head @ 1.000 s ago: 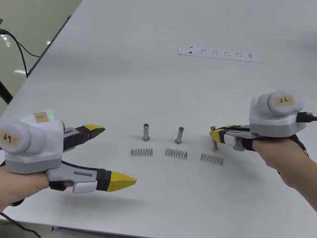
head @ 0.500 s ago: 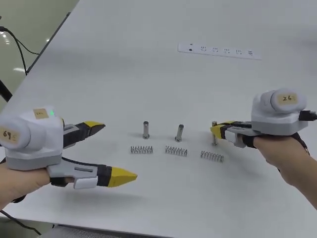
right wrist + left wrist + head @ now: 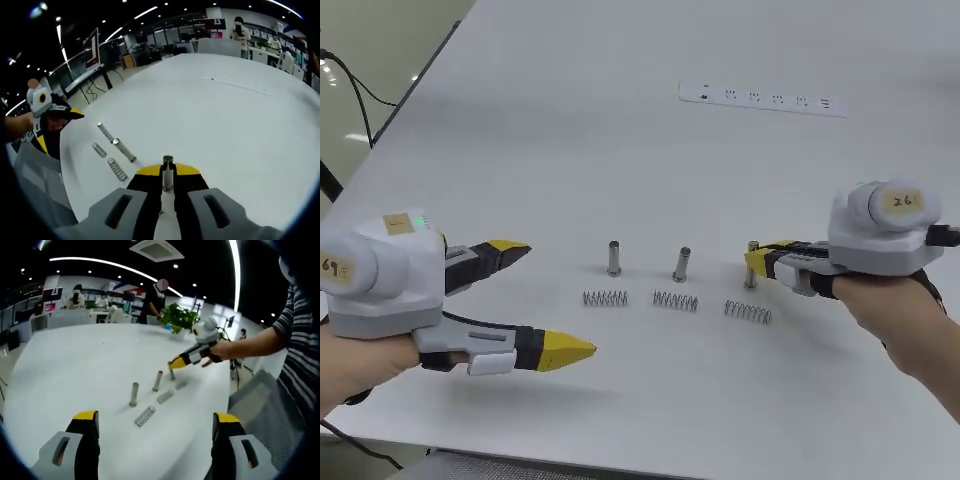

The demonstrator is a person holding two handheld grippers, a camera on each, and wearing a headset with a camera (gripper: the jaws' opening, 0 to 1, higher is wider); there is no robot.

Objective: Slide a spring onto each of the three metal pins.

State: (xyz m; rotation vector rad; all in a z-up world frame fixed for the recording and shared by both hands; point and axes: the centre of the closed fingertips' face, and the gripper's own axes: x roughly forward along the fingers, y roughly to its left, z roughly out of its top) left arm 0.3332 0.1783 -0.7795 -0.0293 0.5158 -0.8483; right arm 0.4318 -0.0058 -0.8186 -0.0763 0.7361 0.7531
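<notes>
**Right gripper clamped on a pin, left gripper wide apart, springs loose**

Head view: the right gripper (image 3: 757, 262) has its jaws together on the held pin (image 3: 751, 272). The pin is upright at the tips; can't tell if its foot touches the table (image 3: 620, 150). The near spring (image 3: 748, 313) lies flat just beside those tips, on the person's side. The middle pin (image 3: 682, 264) and far pin (image 3: 614, 257) stand upright between the two grippers. The middle spring (image 3: 675, 301) and far spring (image 3: 605, 298) lie flat just in front of them, apart from the pins. The left gripper (image 3: 542, 297) has its jaws wide apart over bare table, near the far spring but not touching it. A power strip (image 3: 763, 100) lies well beyond both grippers.

Left gripper view: own jaws spread wide. Ahead of them are the far spring (image 3: 145, 415) and far pin (image 3: 134, 394), then the middle spring (image 3: 165, 396) and middle pin (image 3: 158, 381). At the row's end the right gripper (image 3: 176, 363) is pinched on the held pin (image 3: 171, 374).

Right gripper view: own jaws are tight on the held pin (image 3: 167, 162), its top poking up between the yellow tips. Off to their left are the middle pin (image 3: 124, 150), far pin (image 3: 105, 131), middle spring (image 3: 117, 170) and far spring (image 3: 99, 149). The left gripper (image 3: 57, 130) is beyond them, jaws apart.
</notes>
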